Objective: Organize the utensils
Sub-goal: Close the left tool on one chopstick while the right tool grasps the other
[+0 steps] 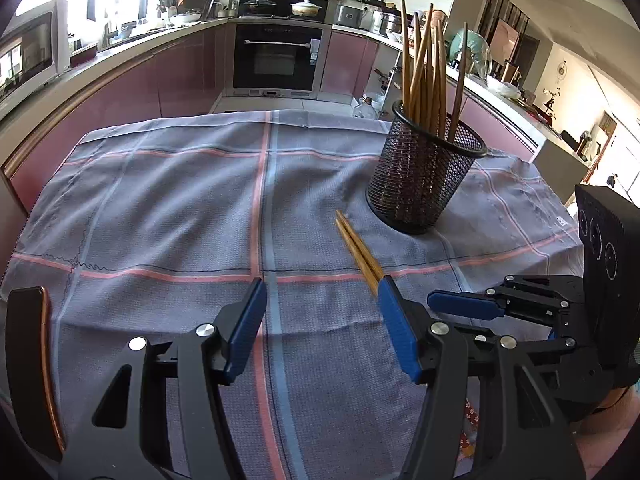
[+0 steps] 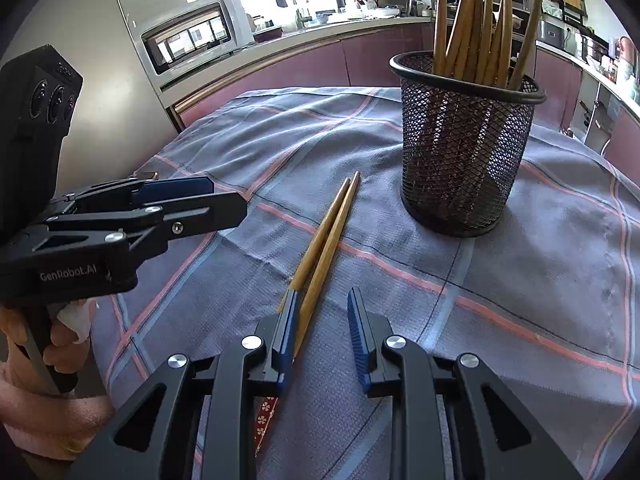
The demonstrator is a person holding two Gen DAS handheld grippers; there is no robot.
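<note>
Here, two loose chopsticks (image 2: 325,240) lie side by side on the checked cloth (image 2: 520,272), touching along most of their length, their thin tips pointing toward the black mesh cup (image 2: 460,160). They lie near the middle of the cloth, just in front of the cup and a little to its left as the right wrist camera sees it. The cup stands upright toward the far edge of the cloth and holds a bundle of upright chopsticks (image 2: 480,28) that lean against its rim.

The right gripper (image 2: 324,320) is low over the thick ends of the loose pair. Its jaws are partly apart: the left pad lies against one chopstick, while the other pad stands clear with a gap of cloth showing, so nothing is clamped.

The left gripper (image 1: 322,328) is beside it, toward the near edge of the cloth, jaws wide and empty, with bare cloth between them. A hand (image 2: 44,344) grips its handle in the right wrist view.

Beyond the cloth are purple kitchen cabinets (image 1: 172,76), an oven (image 1: 278,56) and a microwave (image 2: 192,36).
</note>
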